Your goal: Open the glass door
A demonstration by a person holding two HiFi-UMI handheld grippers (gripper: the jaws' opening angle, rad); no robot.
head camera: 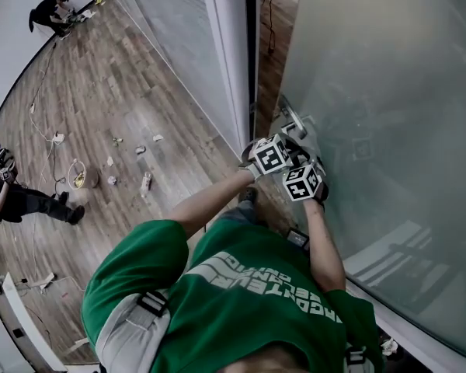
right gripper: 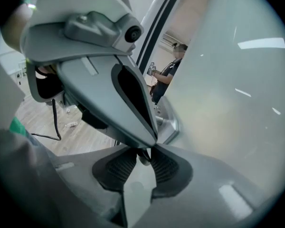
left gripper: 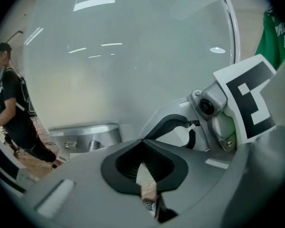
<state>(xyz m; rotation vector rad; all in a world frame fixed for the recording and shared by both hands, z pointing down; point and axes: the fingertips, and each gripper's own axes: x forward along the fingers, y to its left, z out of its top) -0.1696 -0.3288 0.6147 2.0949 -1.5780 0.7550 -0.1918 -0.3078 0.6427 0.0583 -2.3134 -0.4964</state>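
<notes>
The frosted glass door (head camera: 373,92) fills the right of the head view, with its metal handle plate (head camera: 289,113) near the edge by the white frame (head camera: 229,53). Both grippers are held close together just below that plate. My left gripper (head camera: 295,133) has its pads meeting at the tips (left gripper: 142,146), with nothing between them. My right gripper (head camera: 304,140) stands open (right gripper: 142,163), its pads apart. The left gripper's jaw crosses just above its tips. The plate (left gripper: 85,137) lies to the left beyond the left jaws, and in the right gripper view the plate (right gripper: 167,122) lies just past the tips.
A dark gap runs between the frame and the door's edge. The wooden floor (head camera: 124,99) to the left carries cables and small litter. People crouch or sit at the far left (head camera: 54,10). A person (left gripper: 12,108) stands beyond the glass.
</notes>
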